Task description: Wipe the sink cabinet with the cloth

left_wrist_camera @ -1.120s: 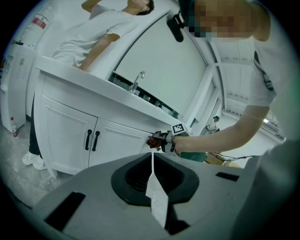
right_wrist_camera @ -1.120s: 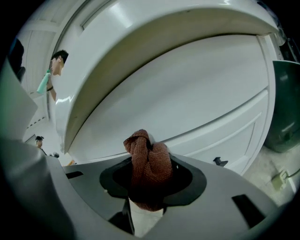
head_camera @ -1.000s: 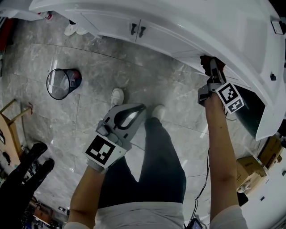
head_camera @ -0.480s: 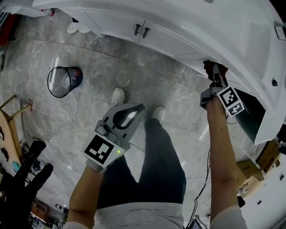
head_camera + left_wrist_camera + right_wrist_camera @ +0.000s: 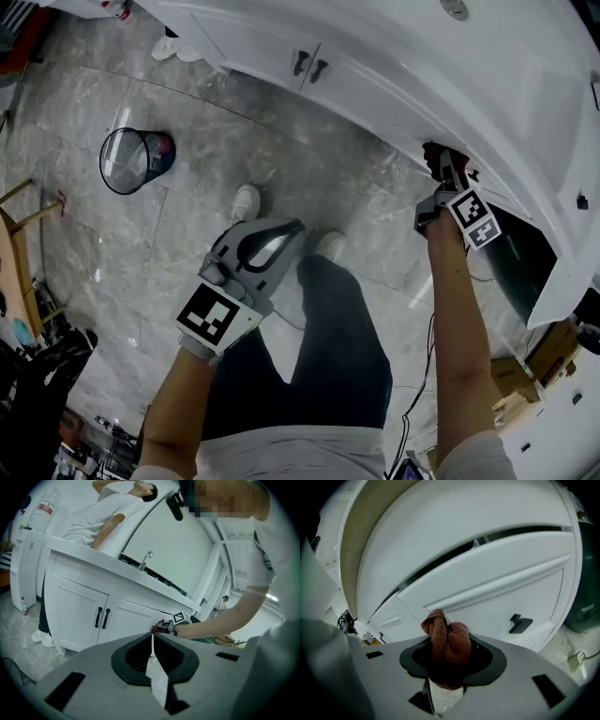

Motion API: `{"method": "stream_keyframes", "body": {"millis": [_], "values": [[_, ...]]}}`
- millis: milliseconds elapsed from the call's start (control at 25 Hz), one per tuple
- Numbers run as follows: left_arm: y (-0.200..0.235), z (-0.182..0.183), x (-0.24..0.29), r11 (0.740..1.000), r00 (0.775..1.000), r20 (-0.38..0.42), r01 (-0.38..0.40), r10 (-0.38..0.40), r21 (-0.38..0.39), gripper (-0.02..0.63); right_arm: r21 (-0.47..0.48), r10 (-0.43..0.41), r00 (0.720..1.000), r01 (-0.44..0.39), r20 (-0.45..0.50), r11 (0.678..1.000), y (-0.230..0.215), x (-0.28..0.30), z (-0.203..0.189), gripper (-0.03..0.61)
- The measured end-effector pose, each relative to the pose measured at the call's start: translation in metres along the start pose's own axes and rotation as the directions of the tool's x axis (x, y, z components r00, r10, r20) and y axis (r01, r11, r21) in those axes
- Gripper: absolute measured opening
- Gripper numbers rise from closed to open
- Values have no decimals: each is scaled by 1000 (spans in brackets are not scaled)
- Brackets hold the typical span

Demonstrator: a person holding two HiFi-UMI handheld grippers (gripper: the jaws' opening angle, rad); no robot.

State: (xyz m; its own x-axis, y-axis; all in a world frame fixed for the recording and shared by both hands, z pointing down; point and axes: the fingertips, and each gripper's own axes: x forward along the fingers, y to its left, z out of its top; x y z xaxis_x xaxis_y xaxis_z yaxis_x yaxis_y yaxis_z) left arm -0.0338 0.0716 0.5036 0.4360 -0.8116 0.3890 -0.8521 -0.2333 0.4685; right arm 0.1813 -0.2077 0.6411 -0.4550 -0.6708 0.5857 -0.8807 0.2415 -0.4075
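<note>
Right tool (image 5: 441, 171): pinching brown cloth (image 5: 446, 641), held at cabinet (image 5: 375, 84) front, below the tabletop edge.
Left tool (image 5: 152, 653): pressed together, empty.
Handling: press cloth firmly; overlapping strokes.

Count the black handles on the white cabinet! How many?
3. A left handle and a right handle sit side by side on the closed doors; a third handle is on the door beside the cloth. More may be hidden.

No legible text is showing; the red label (image 5: 45, 508) on the white bottle (image 5: 52, 498) is blurring out; square markers (image 5: 208, 316) on the left gripper (image 5: 296, 226) and right gripper (image 5: 442, 159) are carrying patterns only.
</note>
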Motion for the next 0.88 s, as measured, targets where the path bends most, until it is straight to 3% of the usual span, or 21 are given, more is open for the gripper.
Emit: {"method": "stream_keyframes", "body": {"millis": [400,880], "values": [[0,-10,9,997,998,16,-68,69,-22,12,-49,-39,995,35,-87,998,-35,39,-45,161],[-19,-20,23,997,997,2,-81,81,-18,14,-89,-18,996,10,-83,996,-43,42,-51,161]]}}
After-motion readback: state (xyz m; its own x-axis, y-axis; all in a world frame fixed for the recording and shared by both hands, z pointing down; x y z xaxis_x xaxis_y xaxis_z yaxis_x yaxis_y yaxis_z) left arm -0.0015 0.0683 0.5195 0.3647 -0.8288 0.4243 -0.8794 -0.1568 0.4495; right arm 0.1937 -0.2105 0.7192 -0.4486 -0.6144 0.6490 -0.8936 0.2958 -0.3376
